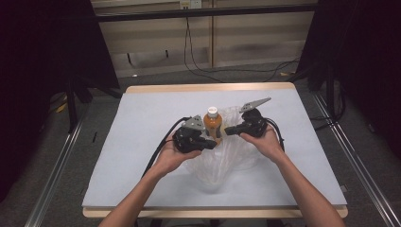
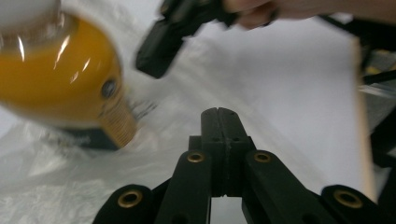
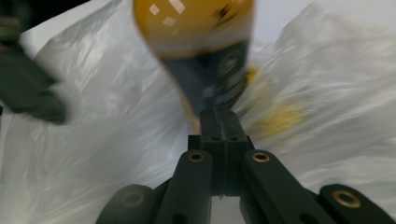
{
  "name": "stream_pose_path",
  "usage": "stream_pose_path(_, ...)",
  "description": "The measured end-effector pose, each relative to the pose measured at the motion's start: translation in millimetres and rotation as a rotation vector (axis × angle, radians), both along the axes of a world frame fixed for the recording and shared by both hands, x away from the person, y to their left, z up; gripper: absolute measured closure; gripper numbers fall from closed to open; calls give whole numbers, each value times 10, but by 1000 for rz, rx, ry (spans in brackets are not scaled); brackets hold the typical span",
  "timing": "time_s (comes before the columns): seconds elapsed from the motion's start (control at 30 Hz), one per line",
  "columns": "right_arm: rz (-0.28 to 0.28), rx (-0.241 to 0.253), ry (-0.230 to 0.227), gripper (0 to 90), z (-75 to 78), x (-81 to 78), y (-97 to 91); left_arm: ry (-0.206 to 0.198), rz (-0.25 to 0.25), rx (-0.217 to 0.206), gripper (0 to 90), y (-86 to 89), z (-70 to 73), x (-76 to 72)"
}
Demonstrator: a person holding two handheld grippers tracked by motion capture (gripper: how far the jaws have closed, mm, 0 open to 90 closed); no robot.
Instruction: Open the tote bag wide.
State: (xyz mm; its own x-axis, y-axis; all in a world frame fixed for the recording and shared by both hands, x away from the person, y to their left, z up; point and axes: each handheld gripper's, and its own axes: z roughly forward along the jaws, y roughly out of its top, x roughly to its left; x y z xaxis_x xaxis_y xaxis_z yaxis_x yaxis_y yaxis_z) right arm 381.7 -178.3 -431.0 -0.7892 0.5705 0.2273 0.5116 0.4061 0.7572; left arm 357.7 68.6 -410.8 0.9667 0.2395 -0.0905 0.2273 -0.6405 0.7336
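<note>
One bottle [image 1: 213,123] of orange drink stands upright in a clear plastic bag [image 1: 222,161] at the middle of the surface [image 1: 142,123]. Left gripper [image 1: 210,143] and right gripper [image 1: 230,129], jaws closed flat, apparently pinching bag film, flank it. Risk: uneven pulling on the film could topple the bottle.

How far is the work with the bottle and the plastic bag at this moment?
Done, as it looks: the bottle stands upright on the clear plastic bag, in the middle of the table. In hand: the left gripper and the right gripper are close on either side of it, both with jaws shut. Whether they pinch plastic is unclear. Left: probably getting the bag around the bottle.
</note>
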Motion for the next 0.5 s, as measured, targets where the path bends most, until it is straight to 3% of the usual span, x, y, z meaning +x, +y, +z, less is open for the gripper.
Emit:
stream_pose_path(0.03, 13, -2, 16, 900, -72, -27, 53, 4, 17, 47, 900, -30, -125, 52)
stream_pose_path(0.1, 32, -18, 26, 900, -153, -14, 112, 42, 25, 61, 900, -56, -289, 128)
stream_pose_path(0.17, 33, -46, 44, 900, -243, 17, 173, 48, 30, 108, 900, -49, -372, 177)
stream_pose_path(0.3, 45, -104, 80, 900, -405, 76, 225, 61, 70, 144, 900, -1, -476, 259)
stream_pose_path(0.33, 46, -115, 75, 900, -438, 91, 215, 66, 94, 171, 900, 42, -520, 308)
stream_pose_path(0.5, 1, -130, 90, 900, -503, 114, 64, 80, 140, 170, 900, 184, -590, 402)
